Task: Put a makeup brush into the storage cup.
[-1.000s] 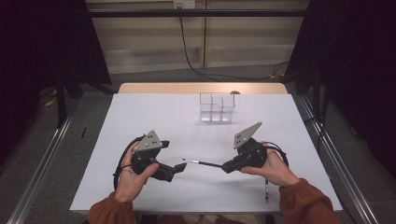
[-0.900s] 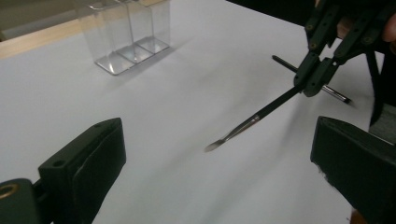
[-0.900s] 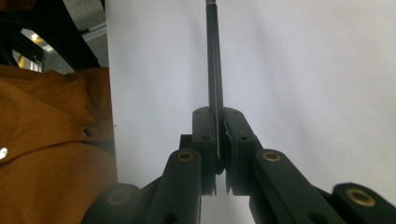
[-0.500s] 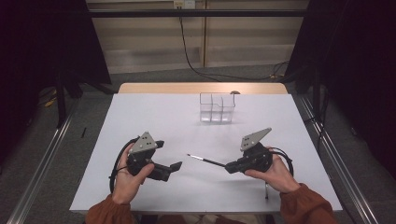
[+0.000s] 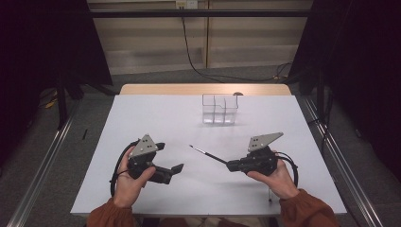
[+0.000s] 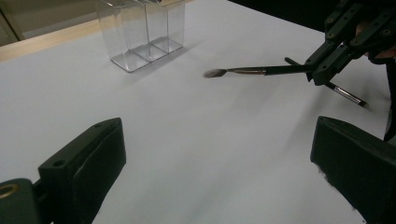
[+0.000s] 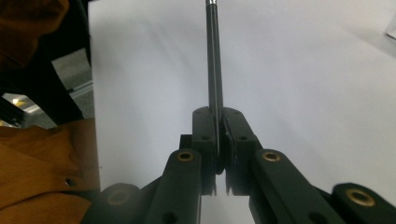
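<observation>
Where the white, matte table (image 5: 156, 118) spreads flat and smooth, a clear plastic organiser box with upright dividers (image 5: 220, 109) stands near its far edge, its thin glossy walls hard to separate from the surface behind them. The right hand-held gripper (image 5: 230, 165), black and angular with a grey three-cornered plate on top, is clamped on a slender black make-up brush with a silver ferrule (image 5: 208, 154); in the right gripper view the two pads pinch the round handle (image 7: 215, 93) between them, and its tip is cut off by the top edge. The brush hangs above the table's middle, well apart from the box, its soft tuft (image 6: 215, 73) blurred in the left gripper view. The left hand-held gripper (image 5: 178, 169) stands open, its blocky matte jaws wide apart with nothing between them. A second thin dark brush (image 6: 348, 94) lies on the table behind the right gripper, partly hidden by it. Rust-orange sleeves (image 5: 111, 218) are cut off at the bottom edge.
</observation>
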Demonstrator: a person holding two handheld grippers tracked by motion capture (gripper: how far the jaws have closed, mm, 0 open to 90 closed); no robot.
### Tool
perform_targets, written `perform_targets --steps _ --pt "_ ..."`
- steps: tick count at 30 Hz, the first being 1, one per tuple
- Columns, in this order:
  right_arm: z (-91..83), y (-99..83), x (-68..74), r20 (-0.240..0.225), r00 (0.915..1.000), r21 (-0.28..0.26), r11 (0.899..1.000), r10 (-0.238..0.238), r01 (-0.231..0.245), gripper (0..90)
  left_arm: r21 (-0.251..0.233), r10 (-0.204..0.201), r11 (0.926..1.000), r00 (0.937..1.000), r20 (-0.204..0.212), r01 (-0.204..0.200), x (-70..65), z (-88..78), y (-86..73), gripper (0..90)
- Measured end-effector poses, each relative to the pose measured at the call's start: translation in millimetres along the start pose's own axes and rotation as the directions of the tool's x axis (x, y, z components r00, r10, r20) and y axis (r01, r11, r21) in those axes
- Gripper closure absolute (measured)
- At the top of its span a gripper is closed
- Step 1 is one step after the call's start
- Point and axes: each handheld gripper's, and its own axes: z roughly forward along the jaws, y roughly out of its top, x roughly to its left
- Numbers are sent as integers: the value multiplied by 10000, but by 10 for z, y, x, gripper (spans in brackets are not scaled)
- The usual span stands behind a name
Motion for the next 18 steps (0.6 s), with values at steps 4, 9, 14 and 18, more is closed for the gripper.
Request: perform_targets --steps 4,9,14,18 --pt "-16 5 14 -109 9998 -413 9990 -170 165 842 -41 6 10000 10000 -73 -6 -4 -3 2 33" --pt "-19 10 31 -103 9992 -825 9959 -378 369 842 -122 -12 9999 9999 -102 10 -19 5 4 33" --pt "-20 12 46 -31 9989 -1240 9912 -462 455 842 -163 -11 9999 10000 -31 10 -31 8 7 33" --pt "-11 9 61 -12 9983 -1595 9856 -579 570 841 -185 -41 9998 10000 10 41 -39 12 10 33"
